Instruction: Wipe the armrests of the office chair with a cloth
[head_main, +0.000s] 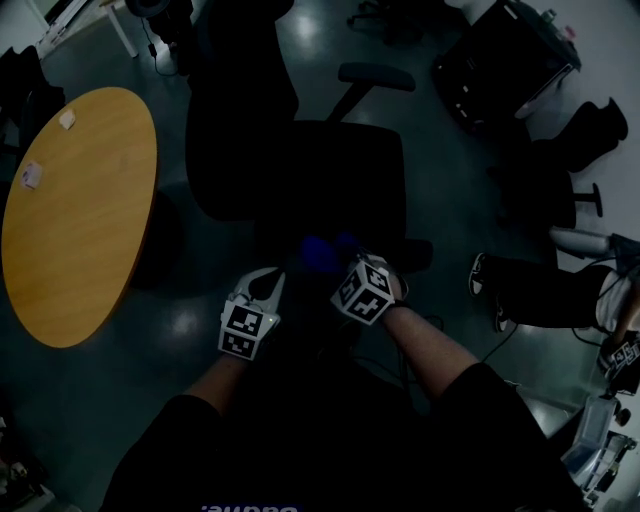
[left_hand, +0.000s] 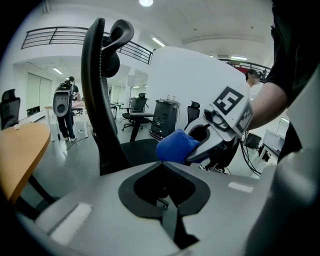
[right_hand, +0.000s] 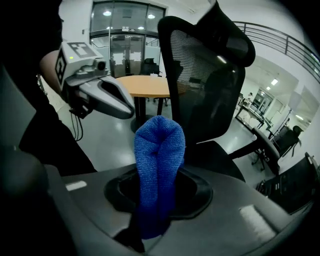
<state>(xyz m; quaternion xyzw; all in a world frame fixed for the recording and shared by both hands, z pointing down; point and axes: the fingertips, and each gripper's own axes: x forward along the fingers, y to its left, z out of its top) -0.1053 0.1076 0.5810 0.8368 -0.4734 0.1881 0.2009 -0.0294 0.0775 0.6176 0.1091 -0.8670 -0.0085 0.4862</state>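
Observation:
The black office chair (head_main: 330, 170) stands just ahead of me, its backrest (left_hand: 100, 90) to the left and one armrest (head_main: 376, 76) on the far side. My right gripper (head_main: 350, 265) is shut on a folded blue cloth (right_hand: 159, 150), which sticks up out of its jaws and hangs over the seat's near edge. The left gripper view shows that cloth (left_hand: 177, 147) in the right gripper (left_hand: 202, 150). My left gripper (head_main: 262, 290) hovers a little to the left, shut and holding nothing. In the right gripper view it (right_hand: 127, 107) tapers to a closed tip.
A round wooden table (head_main: 80, 210) stands to the left of the chair. A seated person's legs (head_main: 540, 290) are at the right. A black case (head_main: 500, 60) and another chair's base (head_main: 585, 150) lie beyond. A person (left_hand: 67, 110) stands far off in the hall.

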